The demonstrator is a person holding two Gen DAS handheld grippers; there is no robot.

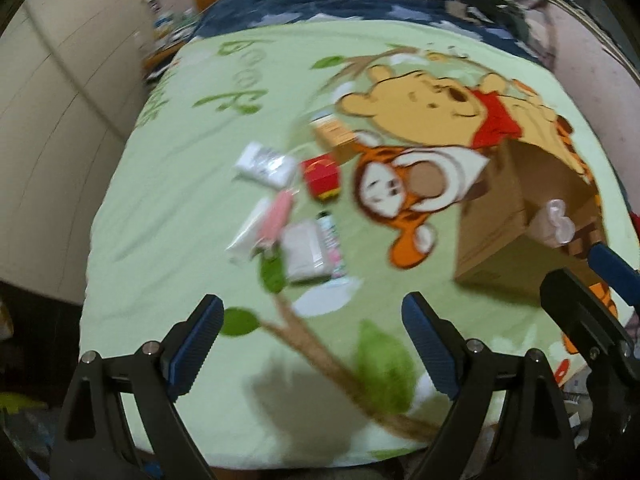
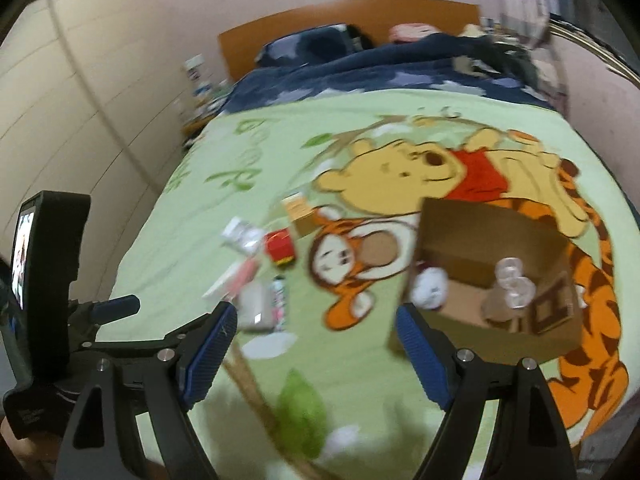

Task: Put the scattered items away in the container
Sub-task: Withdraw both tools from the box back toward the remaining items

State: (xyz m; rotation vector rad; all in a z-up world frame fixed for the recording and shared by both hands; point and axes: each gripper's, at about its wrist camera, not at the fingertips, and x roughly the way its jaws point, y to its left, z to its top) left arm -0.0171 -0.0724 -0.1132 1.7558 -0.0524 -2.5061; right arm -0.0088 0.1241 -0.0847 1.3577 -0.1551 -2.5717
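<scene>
Several small items lie scattered on a green cartoon blanket (image 1: 168, 184): a white packet (image 1: 264, 166), a red box (image 1: 320, 178), a tan box (image 1: 334, 136), a pink tube (image 1: 274, 216), a pale packet (image 1: 306, 254) and a small patterned bottle (image 1: 330, 240). To their right stands an open cardboard box (image 2: 460, 232) holding a clear plastic item (image 2: 514, 284); a white round thing (image 2: 430, 288) shows at its left corner. My left gripper (image 1: 313, 300) hangs open and empty above the blanket's near part. My right gripper (image 2: 316, 310) is open and empty too, with the box just right of it.
The blanket covers a bed, with a navy duvet (image 2: 360, 76) and an orange headboard (image 2: 352, 16) at the far end. A pale wall (image 1: 60, 100) runs along the left side. The left gripper's body with a small screen (image 2: 24, 248) shows at the left of the right wrist view.
</scene>
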